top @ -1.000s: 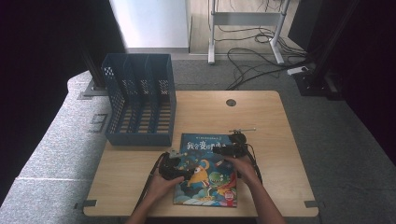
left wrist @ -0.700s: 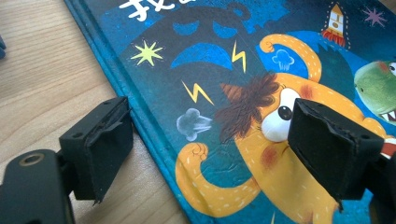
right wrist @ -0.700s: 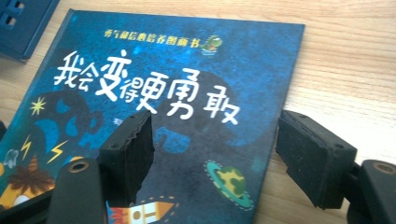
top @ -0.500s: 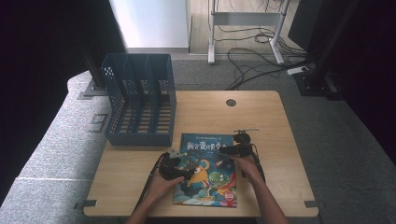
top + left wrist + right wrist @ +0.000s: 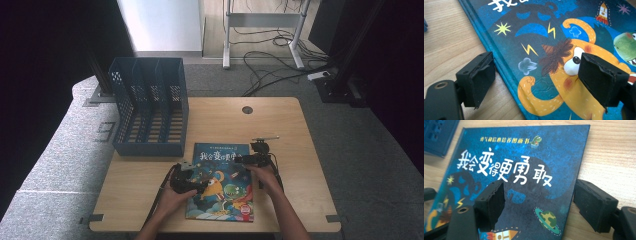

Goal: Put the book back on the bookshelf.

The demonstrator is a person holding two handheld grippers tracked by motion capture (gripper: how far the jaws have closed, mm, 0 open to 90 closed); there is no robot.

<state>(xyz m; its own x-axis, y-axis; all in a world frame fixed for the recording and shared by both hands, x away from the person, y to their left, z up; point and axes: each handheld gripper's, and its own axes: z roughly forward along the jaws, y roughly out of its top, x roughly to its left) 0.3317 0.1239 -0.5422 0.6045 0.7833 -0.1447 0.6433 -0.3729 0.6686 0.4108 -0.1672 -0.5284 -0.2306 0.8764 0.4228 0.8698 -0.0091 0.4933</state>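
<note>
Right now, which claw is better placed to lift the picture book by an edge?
Probably the left claw: its open jaws straddle the picture book at its spine edge. The right claw also straddles an edge, so it's close.

Open tongs point(image 5: 537, 207) seemingly astride book's point(image 5: 529, 152) edge

Both forearms come in bare, no sleeves showing. Each hand carries a black hand-held gripper: the left hand-held gripper point(image 5: 186, 181) has a small grey plate on top and a dark cable trailing back along the arm; the right hand-held gripper point(image 5: 256, 158) is all black, with its own cable. Up close, the jaws are blocky black pads, ragged at the edges, on rounded black arms with a metal-ringed screw hole.
</note>
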